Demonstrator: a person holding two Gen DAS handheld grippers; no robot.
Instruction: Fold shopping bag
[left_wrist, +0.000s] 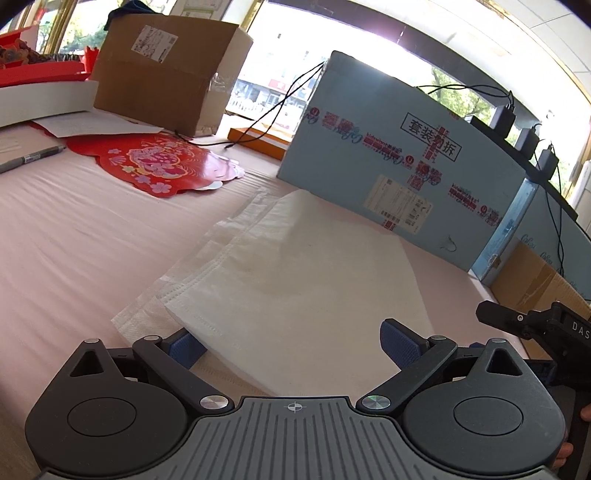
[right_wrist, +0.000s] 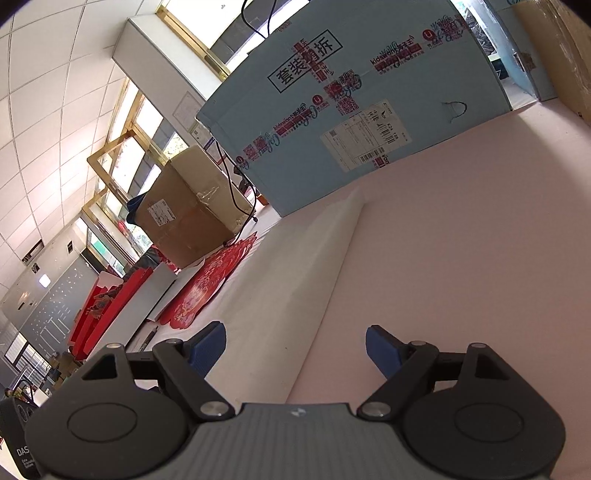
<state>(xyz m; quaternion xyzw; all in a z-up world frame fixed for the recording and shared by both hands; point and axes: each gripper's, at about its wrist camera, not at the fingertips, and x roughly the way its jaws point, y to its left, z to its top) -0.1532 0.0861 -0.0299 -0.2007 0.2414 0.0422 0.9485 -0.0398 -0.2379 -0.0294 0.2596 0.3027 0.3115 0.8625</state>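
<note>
**Both tongs spread at the bag's near edge**

Our left gripper (left_wrist: 291, 347) stands released, its blue pads (left_wrist: 400, 341) flanking the near corner of the white shopping bag (left_wrist: 280, 266), nothing pinched. We see the bag lying flat on the pink table (left_wrist: 74, 236), its long axis running away toward the blue box (left_wrist: 369, 147). Our right gripper (right_wrist: 295, 350), likewise released, straddles the bag's right edge (right_wrist: 325, 295).

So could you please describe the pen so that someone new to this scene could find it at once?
Start at the brown cardboard box at the far left of the pink table. Come nearer, past the red paper cutout, to the table's left edge. The pen lies there alone: slim, grey and dark-tipped, the only thin stick-like thing among flat papers and boxes.
</note>
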